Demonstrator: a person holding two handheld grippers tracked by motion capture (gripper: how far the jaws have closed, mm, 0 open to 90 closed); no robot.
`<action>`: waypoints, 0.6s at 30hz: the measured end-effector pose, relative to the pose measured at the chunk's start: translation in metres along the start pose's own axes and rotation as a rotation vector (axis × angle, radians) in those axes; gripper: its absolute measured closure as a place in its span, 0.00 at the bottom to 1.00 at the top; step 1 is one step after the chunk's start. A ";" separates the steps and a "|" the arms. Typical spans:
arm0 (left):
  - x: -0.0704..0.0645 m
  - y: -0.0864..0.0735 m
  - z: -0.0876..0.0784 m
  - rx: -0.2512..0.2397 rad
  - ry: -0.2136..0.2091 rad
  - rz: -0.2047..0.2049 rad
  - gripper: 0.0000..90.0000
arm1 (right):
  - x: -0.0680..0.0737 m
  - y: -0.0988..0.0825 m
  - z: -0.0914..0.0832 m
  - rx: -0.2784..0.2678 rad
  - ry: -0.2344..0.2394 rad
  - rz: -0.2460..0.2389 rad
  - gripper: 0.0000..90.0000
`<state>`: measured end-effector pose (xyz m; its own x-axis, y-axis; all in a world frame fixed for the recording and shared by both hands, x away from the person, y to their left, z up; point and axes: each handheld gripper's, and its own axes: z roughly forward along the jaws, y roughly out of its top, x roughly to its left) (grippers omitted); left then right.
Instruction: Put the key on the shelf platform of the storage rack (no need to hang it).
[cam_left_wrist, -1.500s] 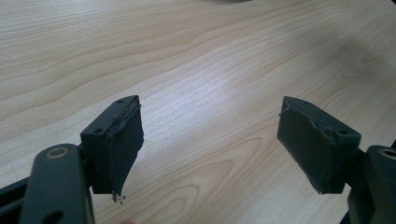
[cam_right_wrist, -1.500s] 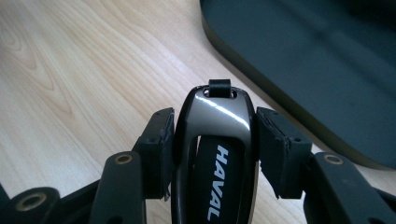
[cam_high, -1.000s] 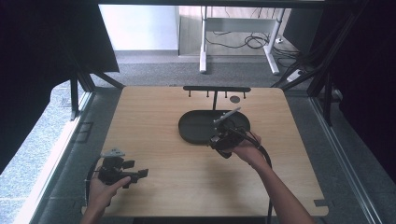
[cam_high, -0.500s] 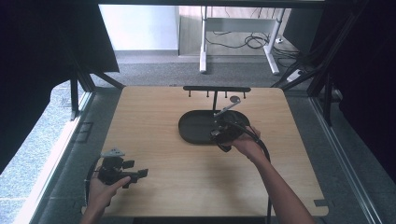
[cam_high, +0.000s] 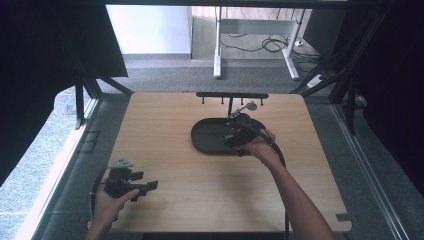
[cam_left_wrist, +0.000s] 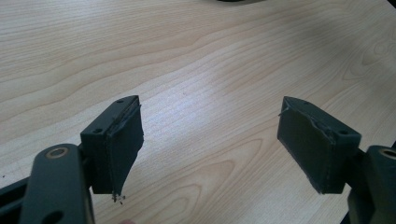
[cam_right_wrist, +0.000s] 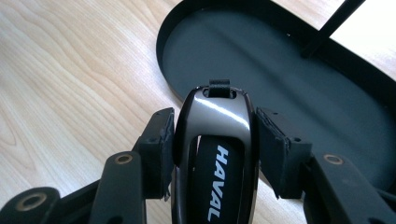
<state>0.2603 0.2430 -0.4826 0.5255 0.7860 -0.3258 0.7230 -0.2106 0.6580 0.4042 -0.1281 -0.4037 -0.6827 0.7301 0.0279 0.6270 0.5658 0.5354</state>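
One legible marking found. The word "HAVAL" stands in white capital letters on the black centre panel of a glossy dark key fob (cam_right_wrist: 215, 154), seen in the right gripper view. The lettering runs lengthwise along the fob, reading from its upper end down toward the bottom edge of that view. The fob is clamped between the two black jaws of the right gripper (cam_right_wrist: 215, 149), one pad against each long side, and the wording lies between them, fully uncovered.

No other text, label, number or sign can be read in the high view or the left gripper view.
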 end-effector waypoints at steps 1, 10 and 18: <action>0.000 0.000 0.000 0.000 0.000 0.000 0.25 | -0.001 0.001 0.000 -0.003 0.001 0.005 0.55; 0.000 0.000 0.000 0.002 0.000 0.000 0.25 | -0.011 0.005 0.002 -0.012 0.002 0.036 0.55; 0.000 0.000 0.000 0.000 0.001 -0.001 0.25 | -0.017 0.010 0.004 -0.017 -0.003 0.049 0.55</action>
<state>0.2606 0.2431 -0.4828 0.5244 0.7866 -0.3260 0.7234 -0.2097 0.6578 0.4236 -0.1333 -0.4020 -0.6504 0.7577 0.0524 0.6531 0.5228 0.5479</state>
